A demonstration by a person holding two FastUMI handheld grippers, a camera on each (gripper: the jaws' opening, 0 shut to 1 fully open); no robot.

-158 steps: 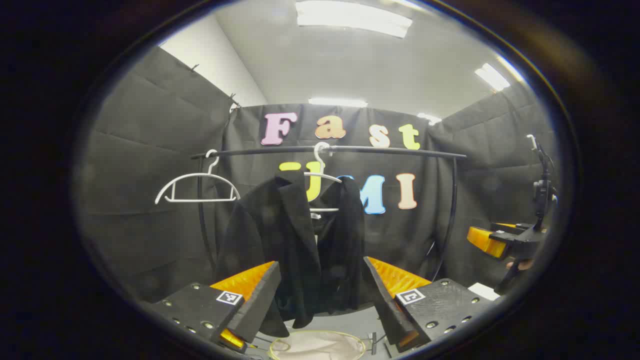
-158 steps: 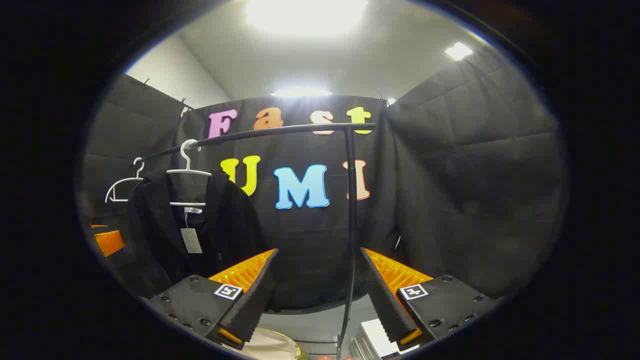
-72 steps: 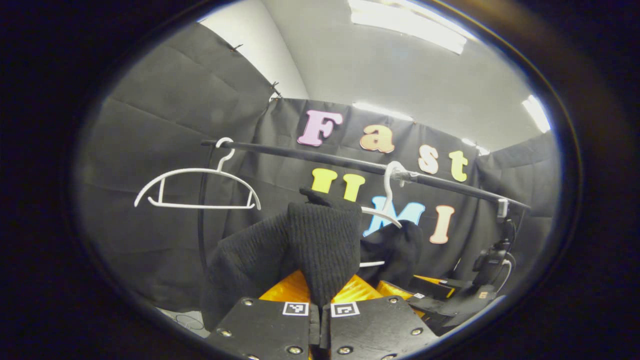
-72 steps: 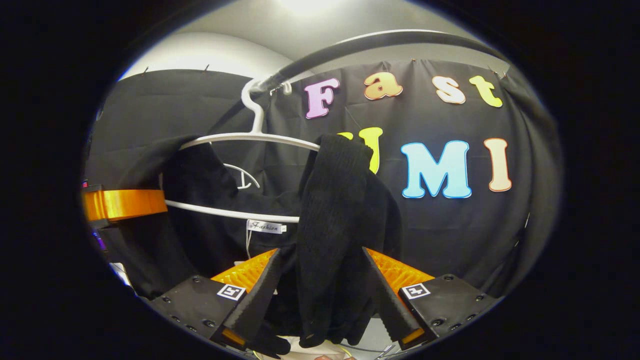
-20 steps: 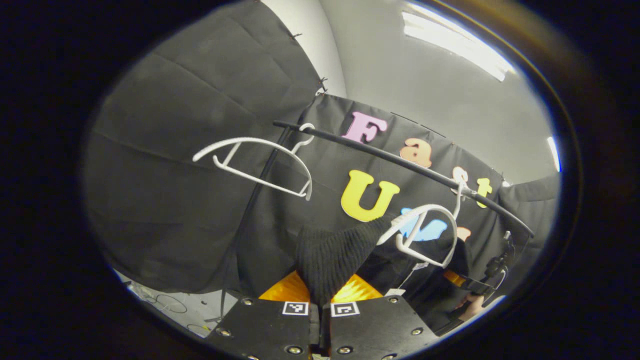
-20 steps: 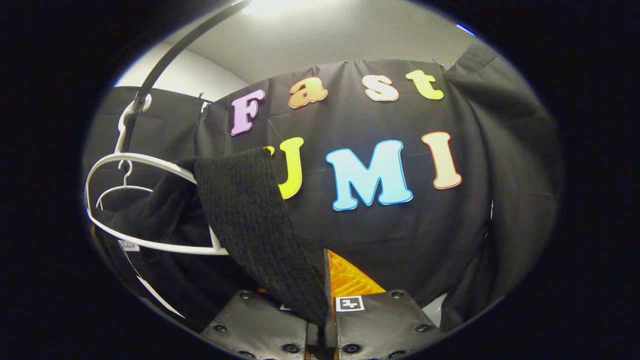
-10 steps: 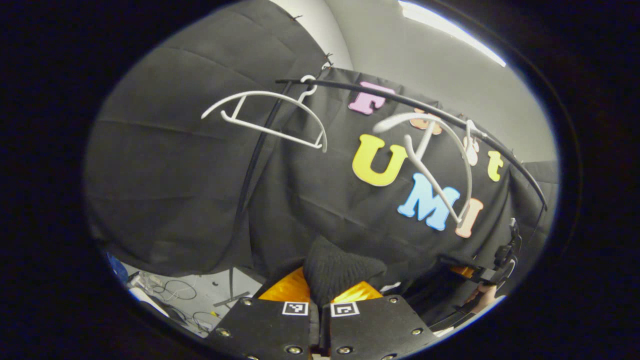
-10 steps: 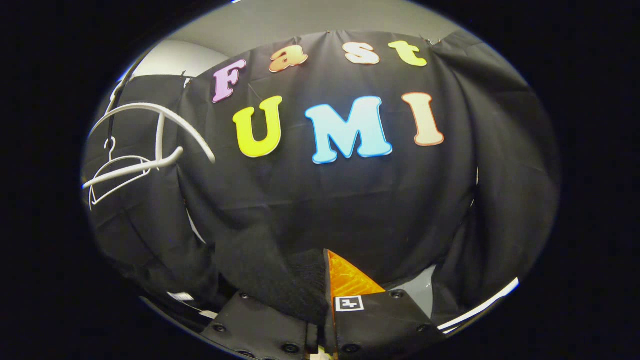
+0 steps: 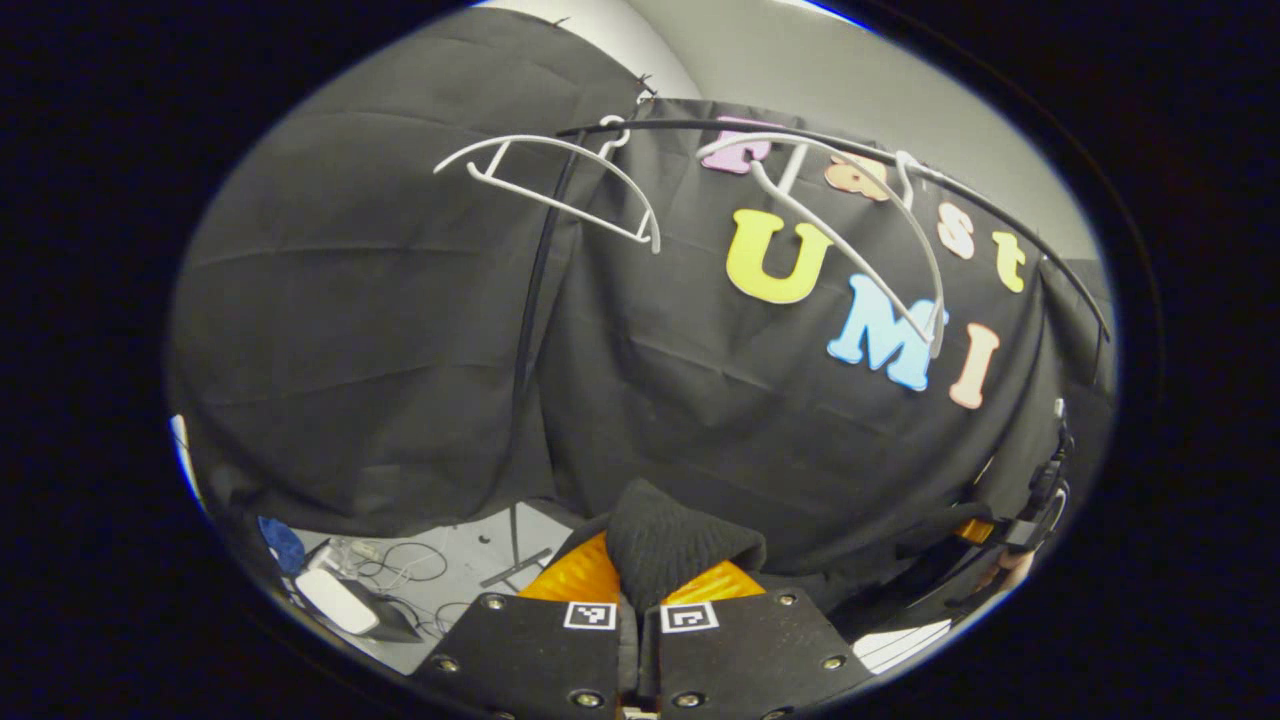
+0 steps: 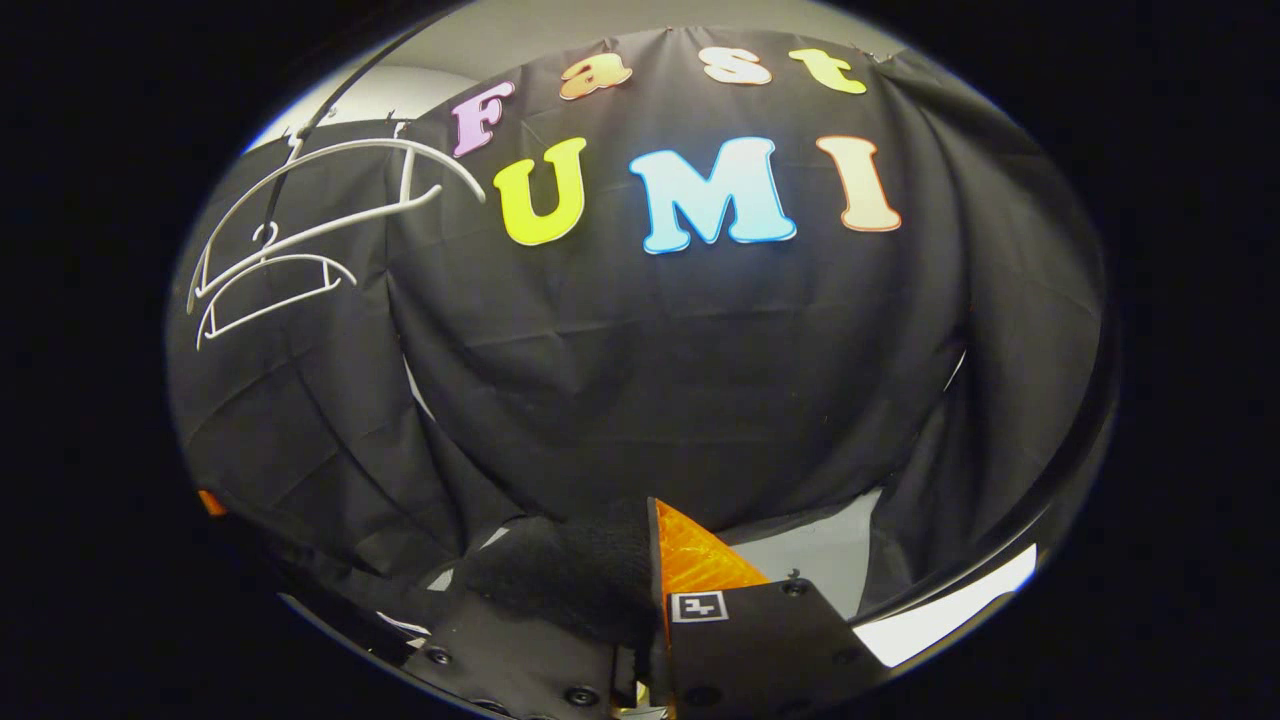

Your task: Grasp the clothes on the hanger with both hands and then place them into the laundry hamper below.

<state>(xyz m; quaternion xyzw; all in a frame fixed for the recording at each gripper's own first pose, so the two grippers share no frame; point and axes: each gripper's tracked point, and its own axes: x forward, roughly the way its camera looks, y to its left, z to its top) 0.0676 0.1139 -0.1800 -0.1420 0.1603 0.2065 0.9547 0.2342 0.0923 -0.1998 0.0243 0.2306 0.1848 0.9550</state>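
In the left gripper view I have my left gripper (image 9: pixel 640 600) pinched together on a fold of the black knit garment (image 9: pixel 678 543), which bulges up between the fingers. In the right gripper view my right gripper (image 10: pixel 640 610) is likewise clamped on the dark cloth (image 10: pixel 570 575). Beyond and above the garment, two bare white hangers (image 9: pixel 560 185) hang from the black rail (image 9: pixel 850 150), the farther-right hanger (image 9: pixel 860 240) tilted

A fold of the black knitted garment (image 9: pixel 682 540) sits pinched in my left hand-held gripper (image 9: pixel 640 625), another fold in my right hand-held gripper (image 10: pixel 645 640). Above, two white plastic hangers (image 9: pixel 560 185) hang side by side on the black rail (image 9: pixel 760 135).
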